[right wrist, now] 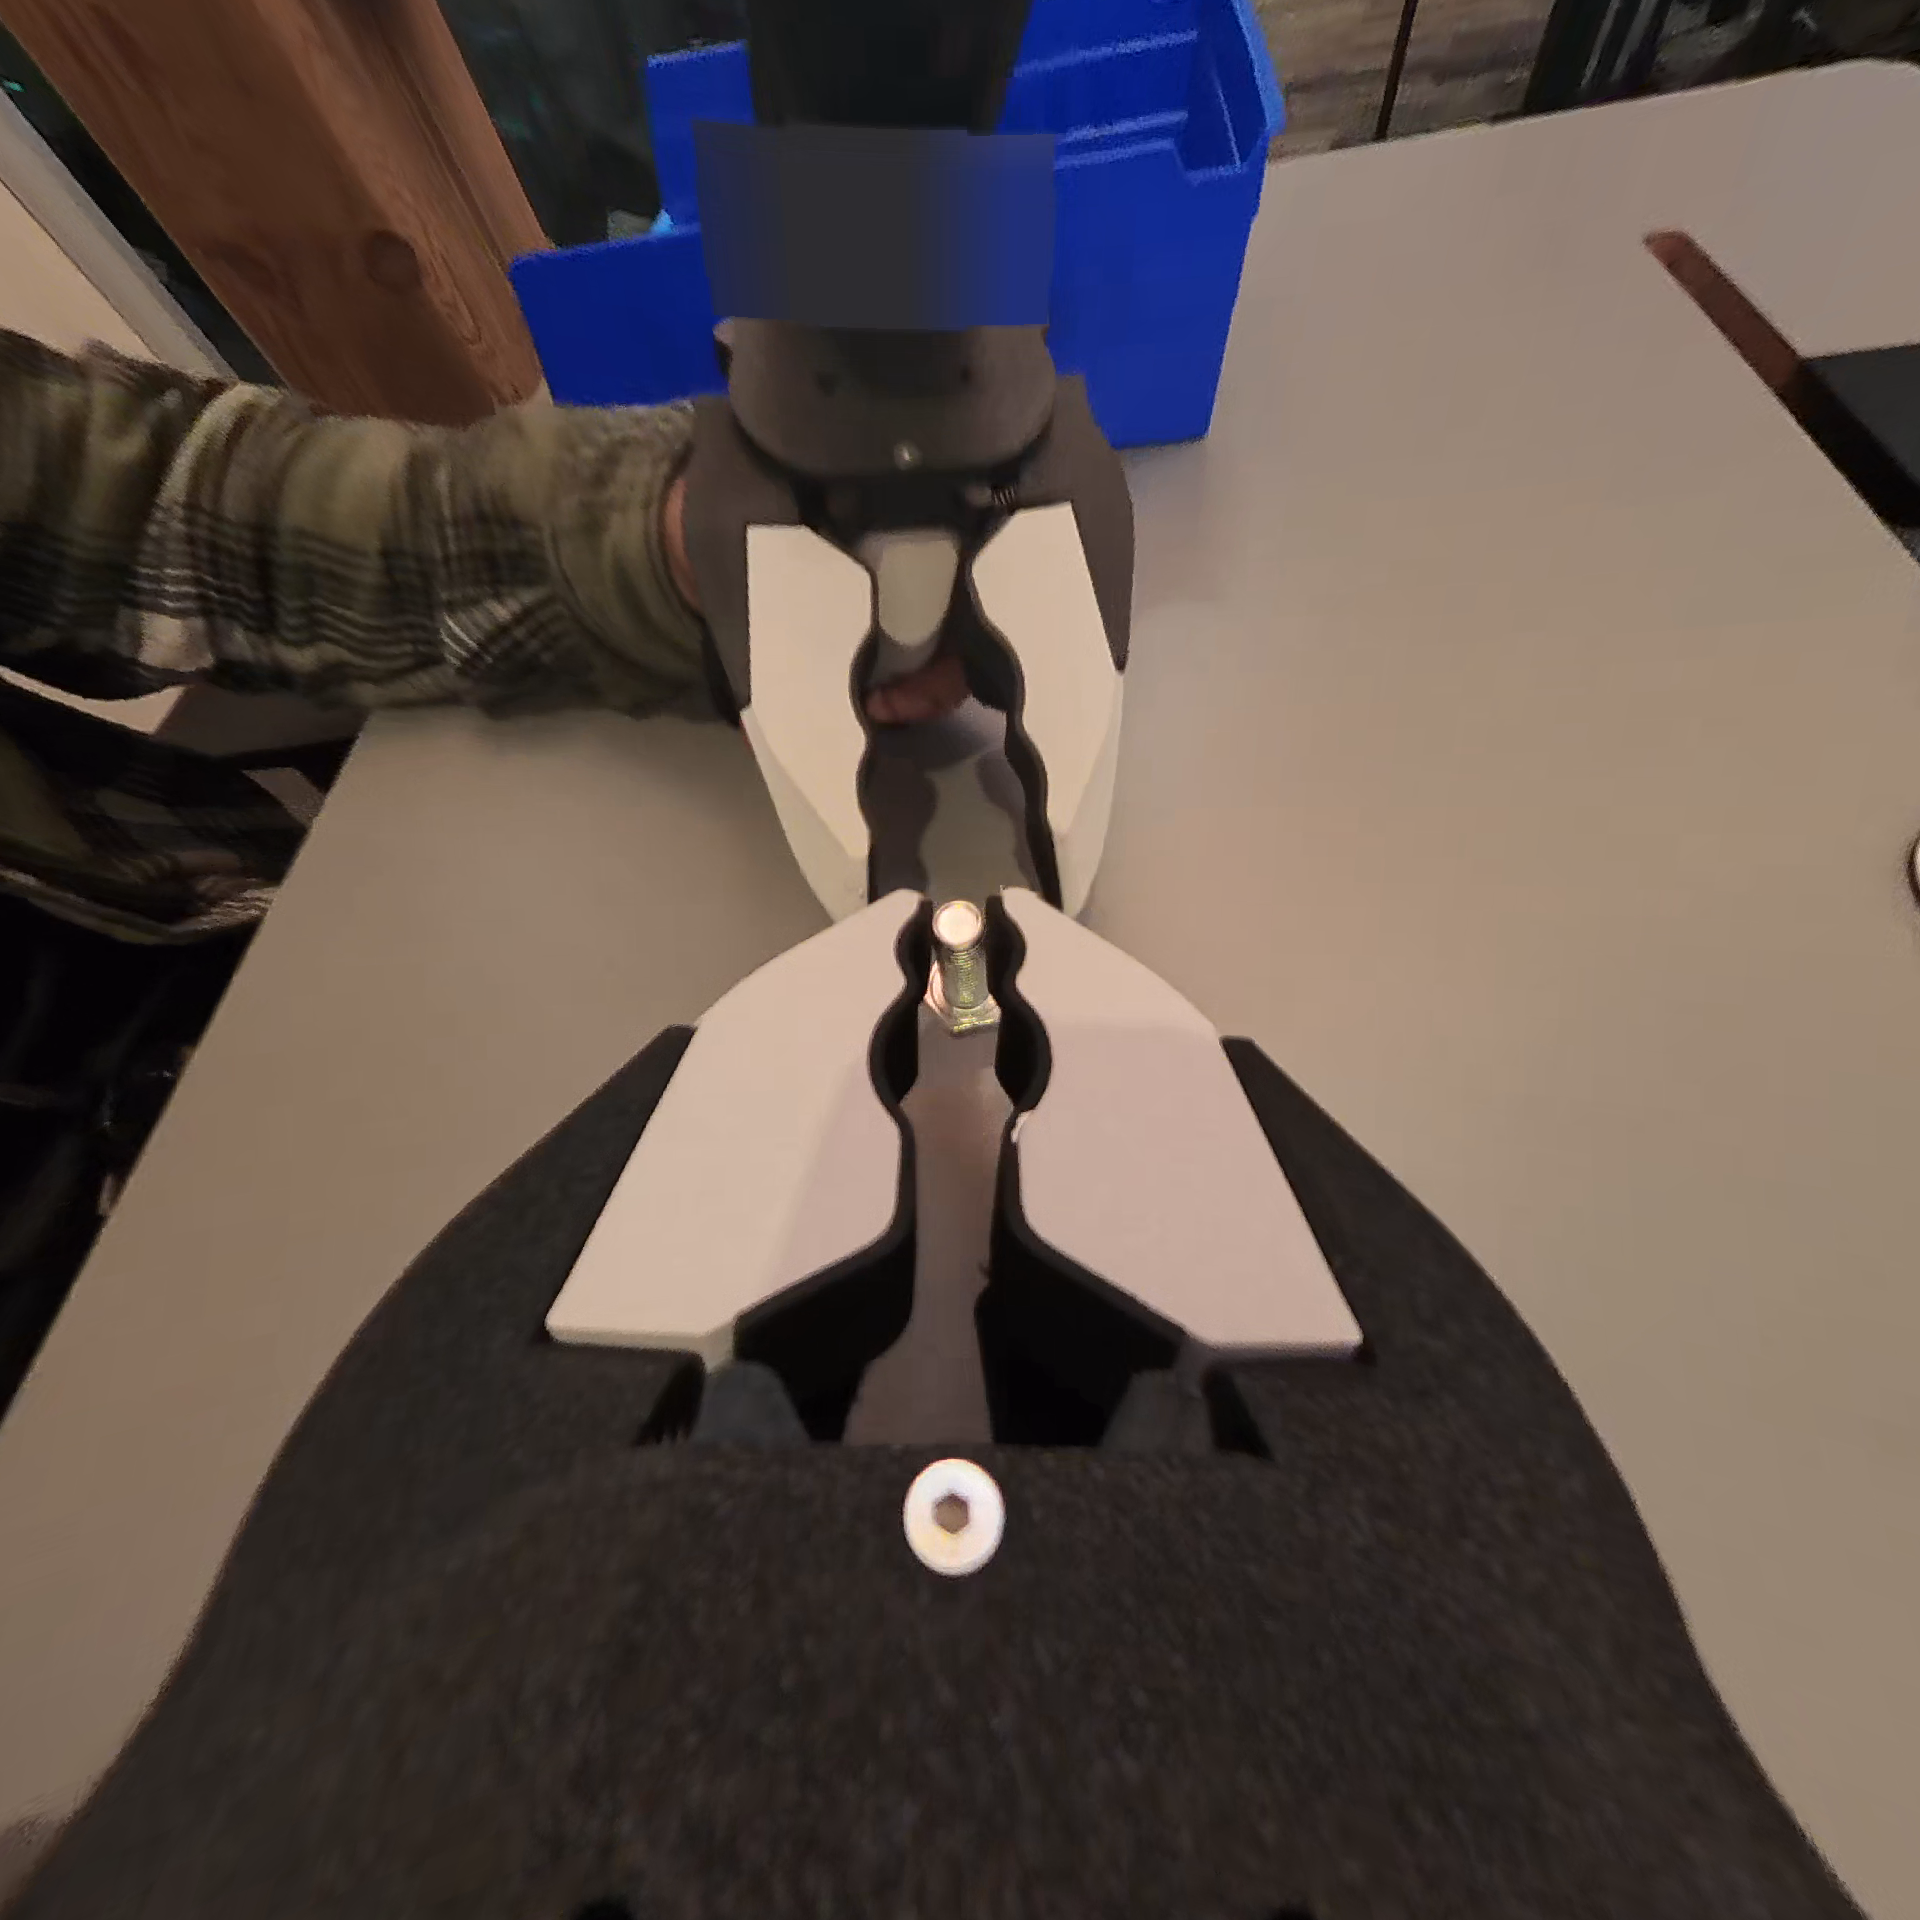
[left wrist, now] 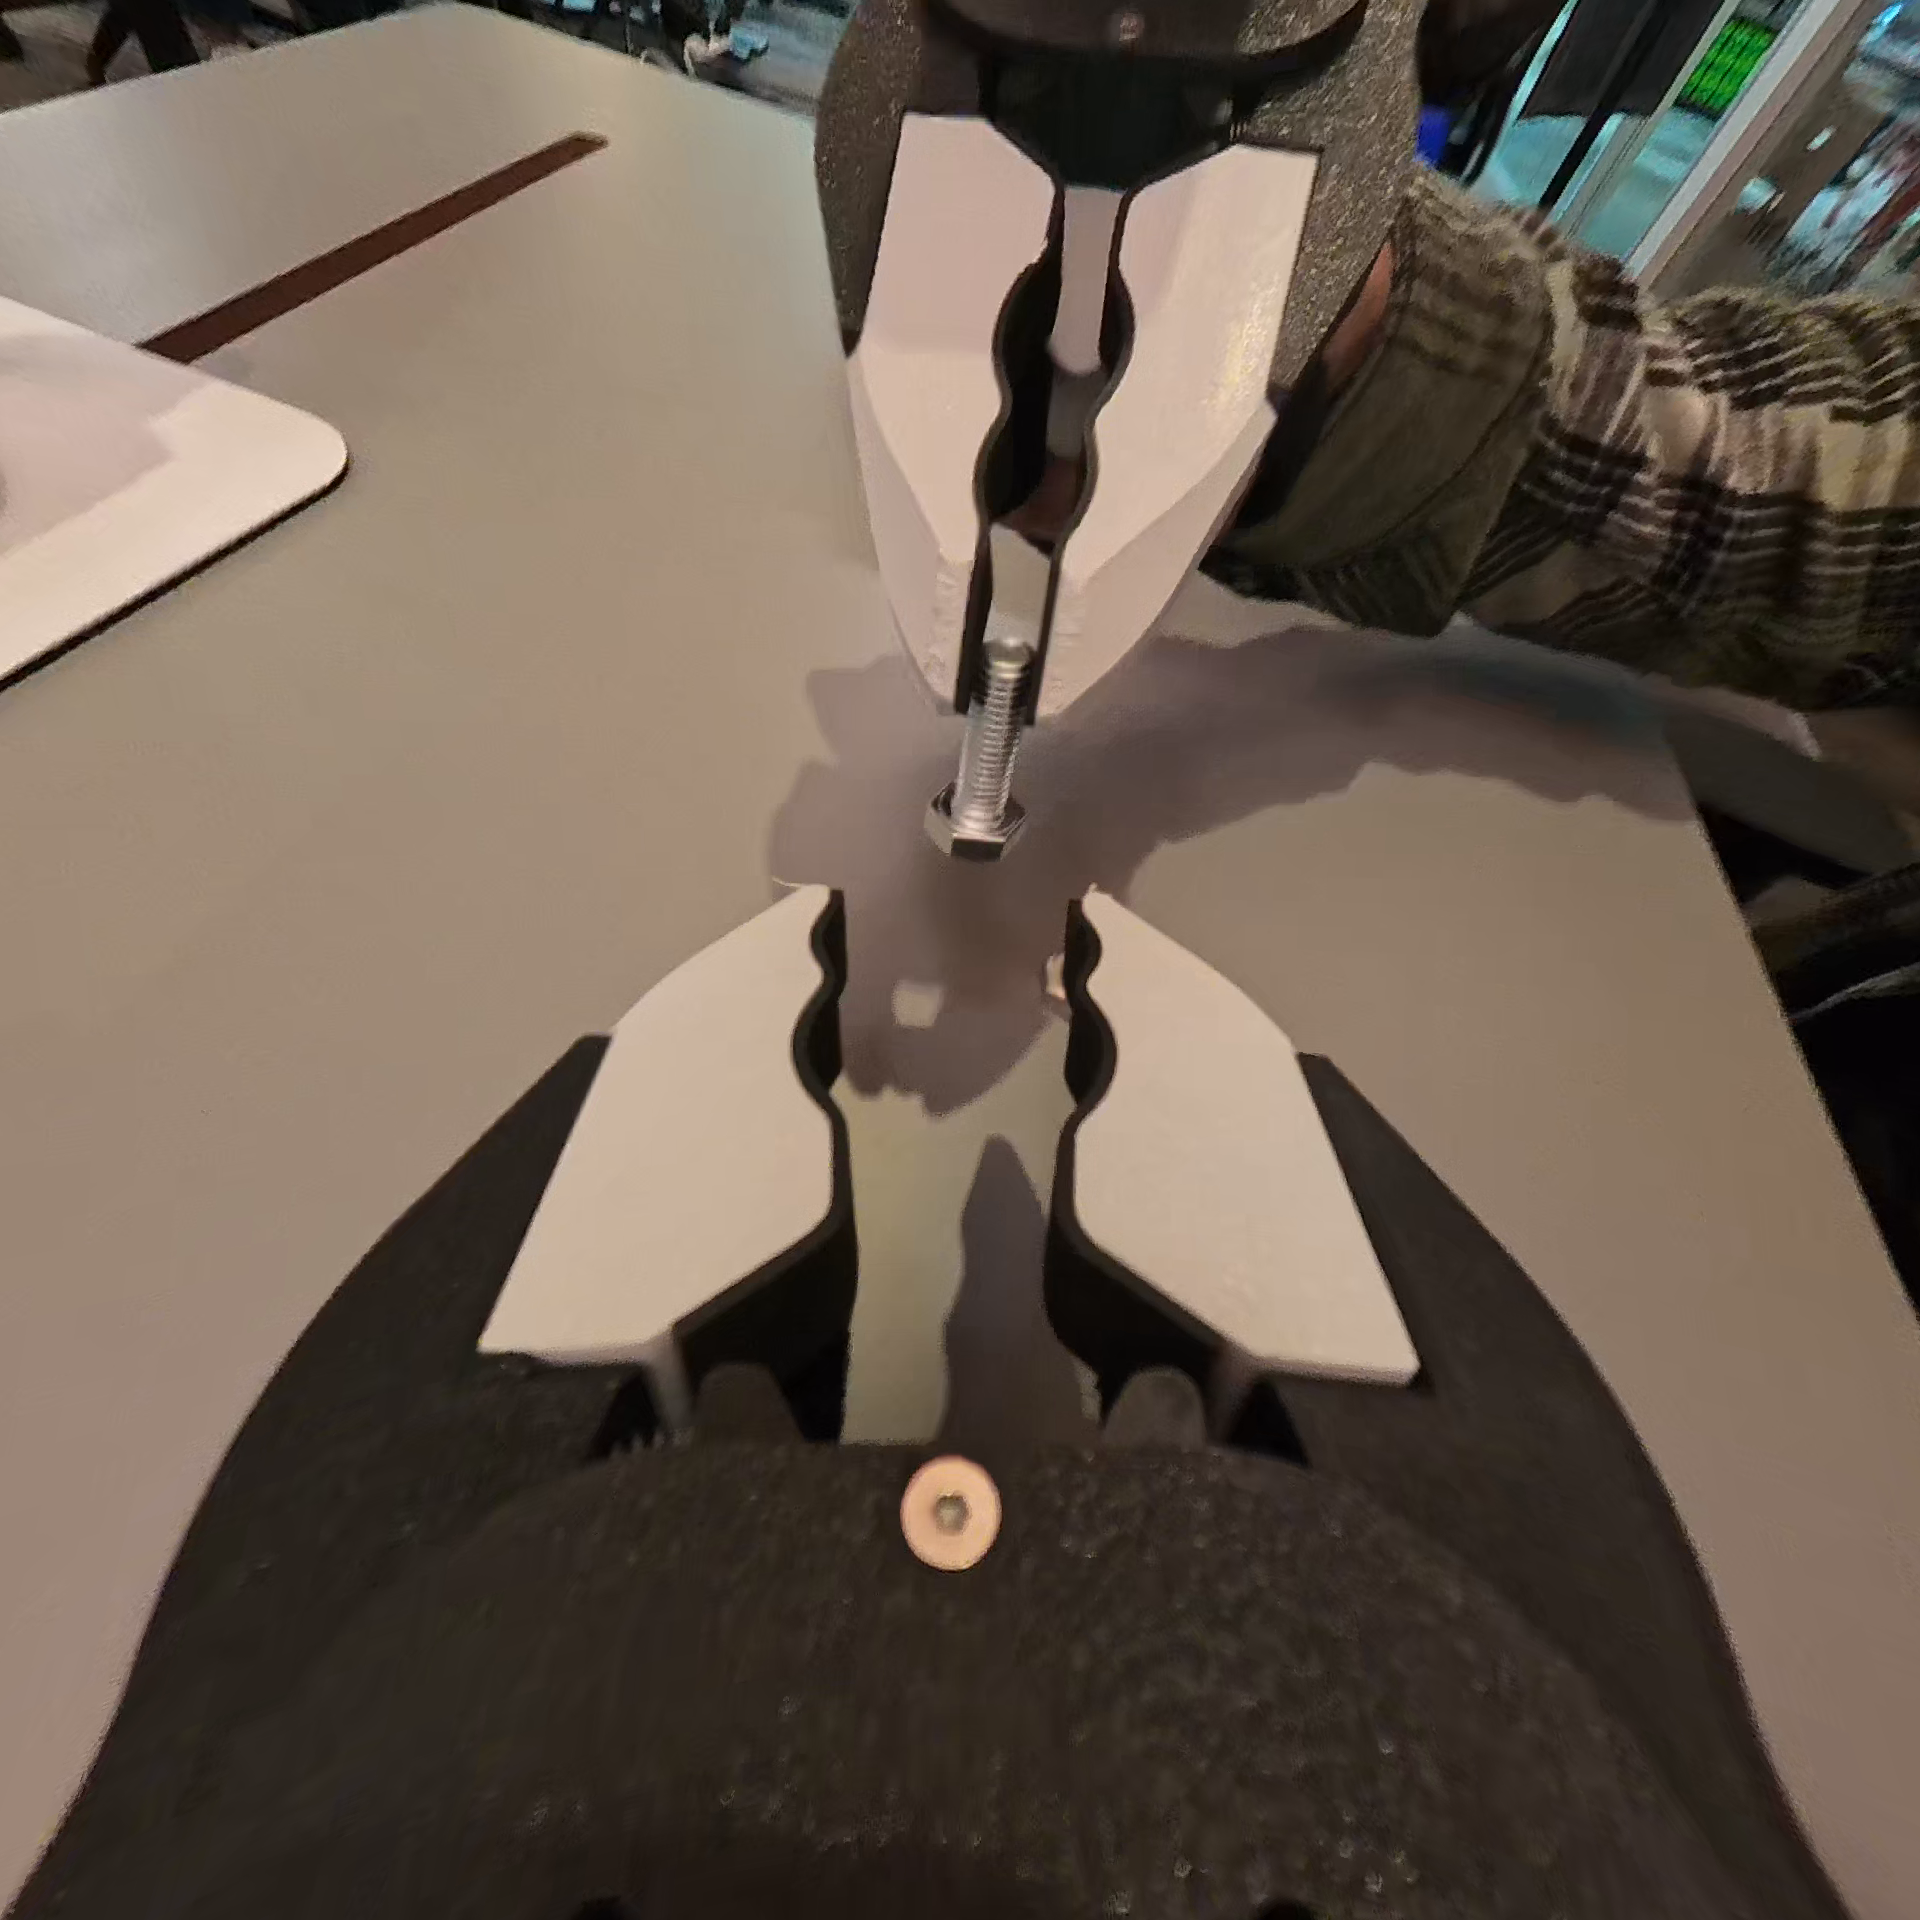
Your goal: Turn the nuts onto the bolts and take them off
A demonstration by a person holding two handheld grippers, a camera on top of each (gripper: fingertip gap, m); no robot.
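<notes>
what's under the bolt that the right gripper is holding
The bolt stands upright, its threaded tip pinched by the right gripper. Its hex end rests on bare grey table. Whether anything lies beneath that end is hidden.

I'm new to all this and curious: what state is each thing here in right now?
Right gripper: shut on the bolt's threaded end.
Left gripper: open, empty, just short of the bolt.
Bolt: held with its hex end toward the table.
Blue bin: upright at the table's far edge.

Facing wrist views, shared bolt [left wrist: 987, 748]
</notes>
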